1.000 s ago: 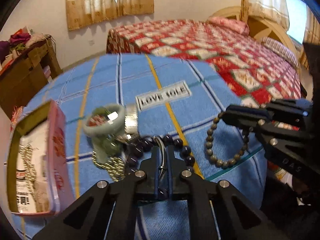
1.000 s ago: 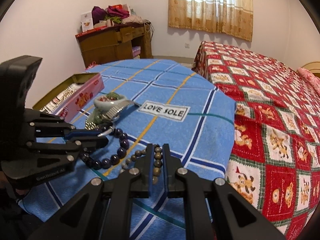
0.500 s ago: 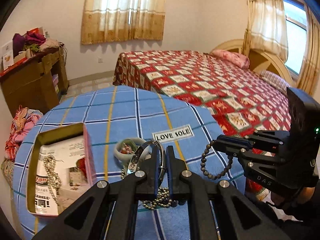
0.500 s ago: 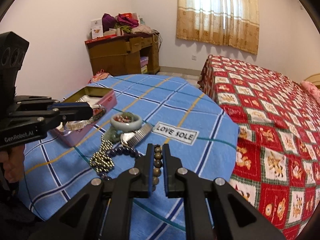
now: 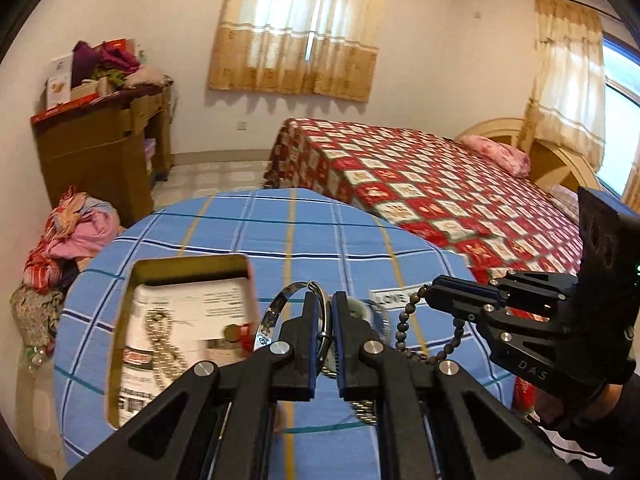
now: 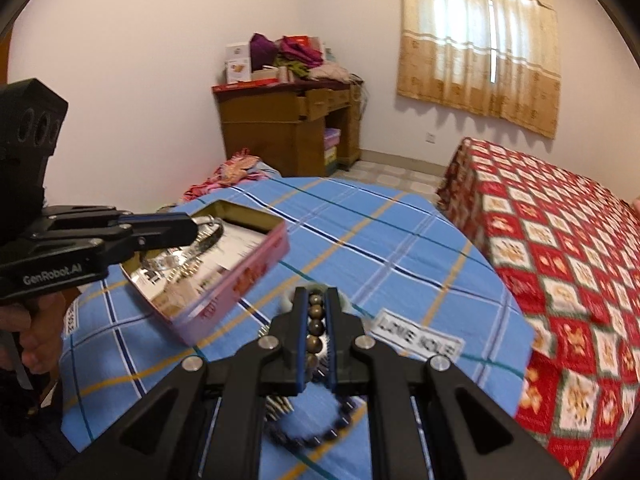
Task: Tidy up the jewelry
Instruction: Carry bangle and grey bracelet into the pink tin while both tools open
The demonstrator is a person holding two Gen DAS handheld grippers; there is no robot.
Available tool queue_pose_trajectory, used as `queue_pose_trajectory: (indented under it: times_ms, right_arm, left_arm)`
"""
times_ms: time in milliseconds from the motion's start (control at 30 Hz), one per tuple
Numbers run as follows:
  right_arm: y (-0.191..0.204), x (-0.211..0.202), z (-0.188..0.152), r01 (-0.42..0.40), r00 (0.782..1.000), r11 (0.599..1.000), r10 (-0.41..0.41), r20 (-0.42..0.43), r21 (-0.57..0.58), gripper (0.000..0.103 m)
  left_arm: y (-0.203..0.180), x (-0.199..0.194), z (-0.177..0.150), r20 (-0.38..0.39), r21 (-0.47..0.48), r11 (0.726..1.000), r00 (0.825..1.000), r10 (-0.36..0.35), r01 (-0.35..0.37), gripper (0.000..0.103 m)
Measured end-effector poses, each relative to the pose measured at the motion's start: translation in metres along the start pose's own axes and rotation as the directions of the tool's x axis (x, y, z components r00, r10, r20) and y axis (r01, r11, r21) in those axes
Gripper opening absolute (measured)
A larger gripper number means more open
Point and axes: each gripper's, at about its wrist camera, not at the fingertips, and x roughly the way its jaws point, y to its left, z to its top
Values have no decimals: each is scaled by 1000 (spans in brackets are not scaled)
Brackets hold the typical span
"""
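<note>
our left gripper (image 5: 323, 322), clamped on the silver bangle (image 5: 276, 316), hangs nearer the open tin (image 5: 192, 264) ahead-left, while our right gripper (image 6: 317, 320) pinches the brown bead bracelet (image 6: 316, 326), tin farther left.

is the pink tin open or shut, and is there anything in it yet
Open: the pink tin has no lid on, and its inside shows. Not empty: a beaded chain lies on printed paper inside.

Ahead of our left gripper (image 5: 323, 322) the open tin (image 5: 188, 264) blocks the left; bare tablecloth (image 5: 320, 224) lies beyond.
</note>
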Motion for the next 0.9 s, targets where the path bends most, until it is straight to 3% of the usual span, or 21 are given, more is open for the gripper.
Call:
queue_pose_trajectory:
  times_ms: [500, 900]
  right_arm:
    - [48, 61, 51, -101, 995, 991, 101, -8, -85, 10]
    - [66, 118, 49, -83, 993, 990, 73, -94, -117, 10]
  left_arm:
    - [75, 15, 7, -1, -68, 983, 985, 172, -171, 6]
    - [101, 47, 9, -44, -68, 972, 974, 220, -223, 6]
